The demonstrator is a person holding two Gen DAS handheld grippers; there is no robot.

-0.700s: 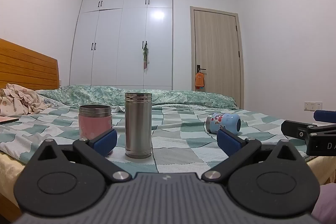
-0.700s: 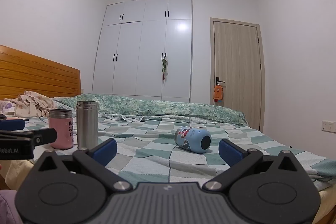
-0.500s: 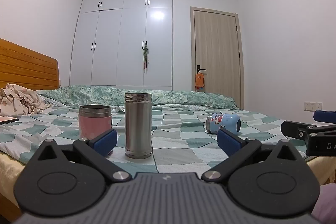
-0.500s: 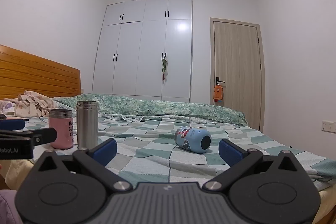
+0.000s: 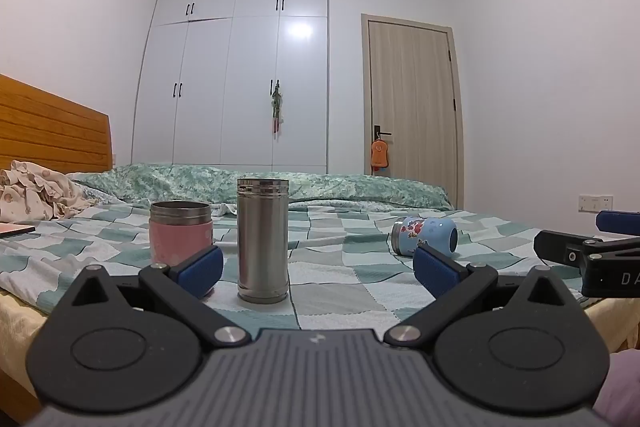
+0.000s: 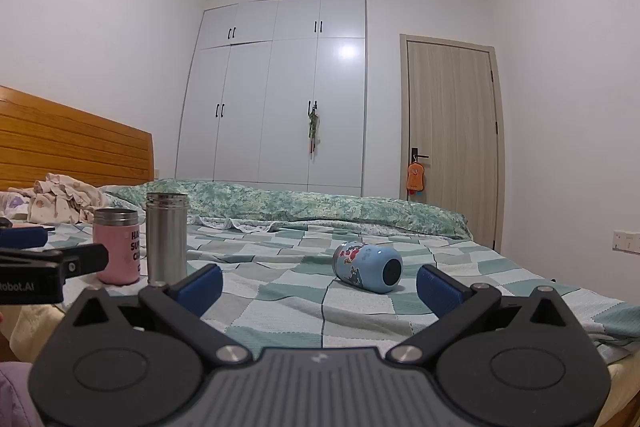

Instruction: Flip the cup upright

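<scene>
A small light-blue cup with red flower print (image 6: 368,267) lies on its side on the checked bedspread, its base facing me in the right wrist view. It also shows in the left wrist view (image 5: 425,236), far right. My right gripper (image 6: 318,281) is open and empty, low at the bed's near edge, short of the cup. My left gripper (image 5: 318,273) is open and empty, in front of a standing steel flask (image 5: 263,239) and a pink cup (image 5: 180,233). Both stand upright.
The bed (image 6: 280,291) has a green checked cover, a rolled green quilt (image 6: 300,205) at the far side, and crumpled clothes (image 6: 60,201) by the wooden headboard. A white wardrobe and a door stand behind. Each gripper shows at the other's view edge.
</scene>
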